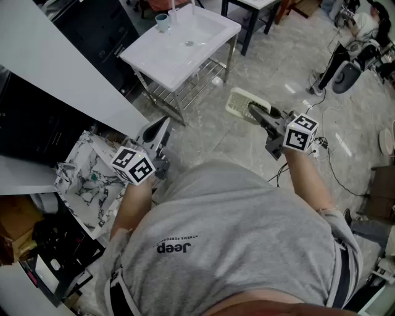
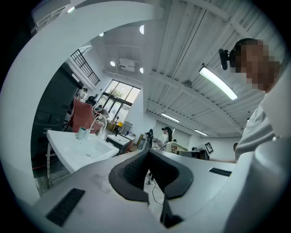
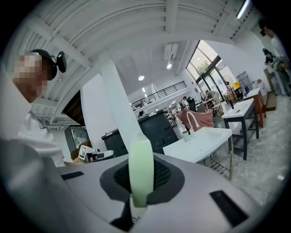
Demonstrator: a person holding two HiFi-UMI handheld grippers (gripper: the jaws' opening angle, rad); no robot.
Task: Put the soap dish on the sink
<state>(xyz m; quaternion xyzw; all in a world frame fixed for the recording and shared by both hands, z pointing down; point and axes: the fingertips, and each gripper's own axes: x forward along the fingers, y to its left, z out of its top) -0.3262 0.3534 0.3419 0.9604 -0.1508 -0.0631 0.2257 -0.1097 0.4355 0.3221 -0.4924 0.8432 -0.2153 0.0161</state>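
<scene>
A pale green soap dish (image 1: 242,101) is held out over the floor, to the right of the white sink (image 1: 185,46) on its metal frame. My right gripper (image 1: 253,111) is shut on the dish's near edge. In the right gripper view the soap dish (image 3: 140,170) stands edge-on between the jaws, with the sink (image 3: 204,141) ahead on the right. My left gripper (image 1: 162,123) is shut on nothing and hovers near the sink's front left leg. In the left gripper view the left gripper (image 2: 148,157) points level, and the sink (image 2: 79,152) lies ahead on the left.
A cup (image 1: 162,22) and a faucet (image 1: 173,11) stand at the sink's back. A large white panel (image 1: 55,74) and a marbled sheet (image 1: 89,182) lie on the left. Cables (image 1: 330,163) trail over the floor on the right. A black-legged table (image 1: 250,21) stands beyond the sink.
</scene>
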